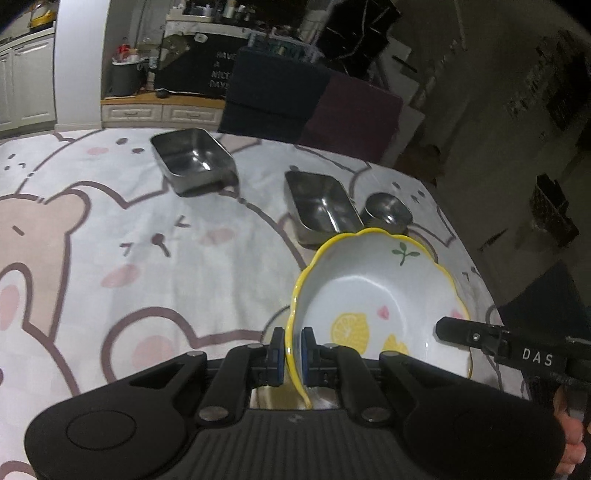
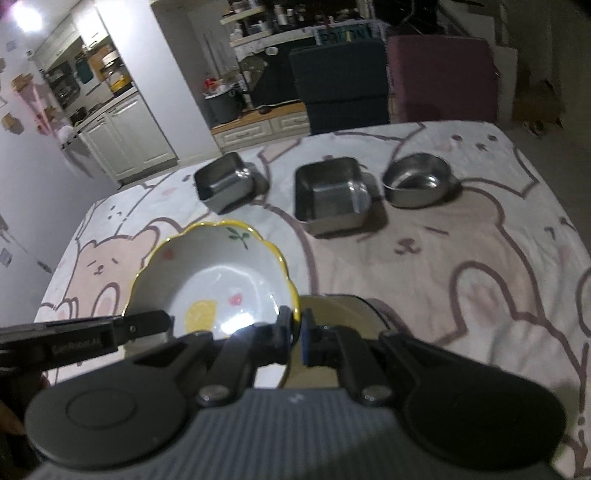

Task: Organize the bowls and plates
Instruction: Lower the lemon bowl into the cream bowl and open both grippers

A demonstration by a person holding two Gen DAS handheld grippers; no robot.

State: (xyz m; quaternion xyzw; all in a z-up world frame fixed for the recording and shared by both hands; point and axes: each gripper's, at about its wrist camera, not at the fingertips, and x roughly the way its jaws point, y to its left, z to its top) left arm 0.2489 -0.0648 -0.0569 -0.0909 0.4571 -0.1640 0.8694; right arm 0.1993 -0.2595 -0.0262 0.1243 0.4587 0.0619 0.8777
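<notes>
On your left, the left gripper [image 1: 293, 356] pinches the near-left rim of the lemon-print bowl [image 1: 380, 302], blue pads on either side of the yellow edge. Across it, your right gripper [image 2: 296, 334] clamps the opposite rim. The bowl hangs between both, above the bear-print cloth [image 2: 461, 266]. Beyond stand two rectangular steel trays [image 2: 225, 182] [image 2: 332, 192], then a round steel bowl [image 2: 419, 181] at the right.

A dim room lies beyond the bear-print cloth [image 2: 480, 258]: a navy chair [image 2: 341, 81] and a maroon chair [image 2: 443, 77] side by side, a low white drawer unit [image 2: 258, 131], white kitchen cabinets [image 2: 125, 140], cluttered shelves [image 2: 280, 22] and a bright ceiling light [image 2: 27, 16].
</notes>
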